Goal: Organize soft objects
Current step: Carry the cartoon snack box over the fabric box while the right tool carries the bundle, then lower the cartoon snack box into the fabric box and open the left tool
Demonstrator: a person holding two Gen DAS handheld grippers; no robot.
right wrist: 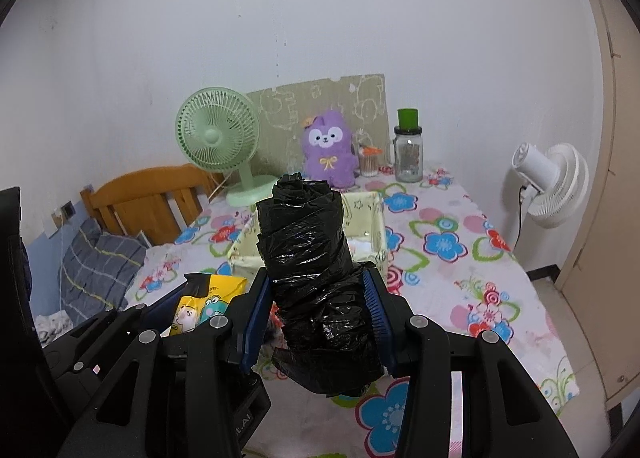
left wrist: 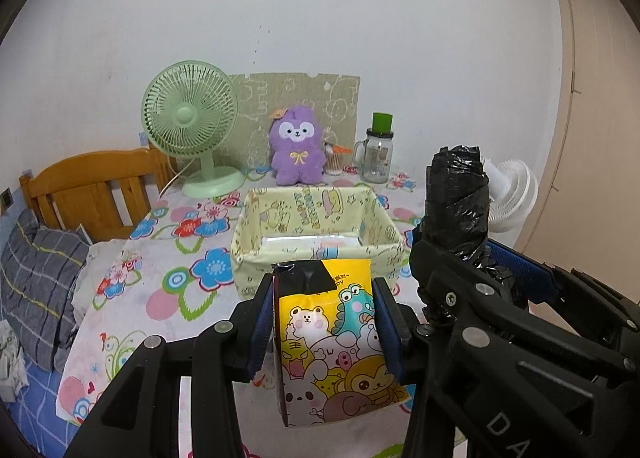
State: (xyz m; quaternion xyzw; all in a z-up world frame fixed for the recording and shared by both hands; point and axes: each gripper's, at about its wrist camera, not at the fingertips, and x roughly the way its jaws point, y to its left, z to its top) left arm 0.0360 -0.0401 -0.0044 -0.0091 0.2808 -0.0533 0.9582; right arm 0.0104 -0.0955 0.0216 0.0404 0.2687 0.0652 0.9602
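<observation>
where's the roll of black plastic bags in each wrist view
Left wrist view: the roll of black plastic bags stands at the right, clamped in the right gripper.
Right wrist view: it fills the centre, upright, hiding part of the pale yellow fabric basket.
Shared landmark: the purple plush toy against the back wall.

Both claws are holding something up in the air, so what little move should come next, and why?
Probably carry both forward over the yellow fabric basket. The left gripper is clamped on the cartoon packet, the right gripper on the black plastic roll, both clear of the table, and the basket stands open and looks nearly empty just ahead.
</observation>
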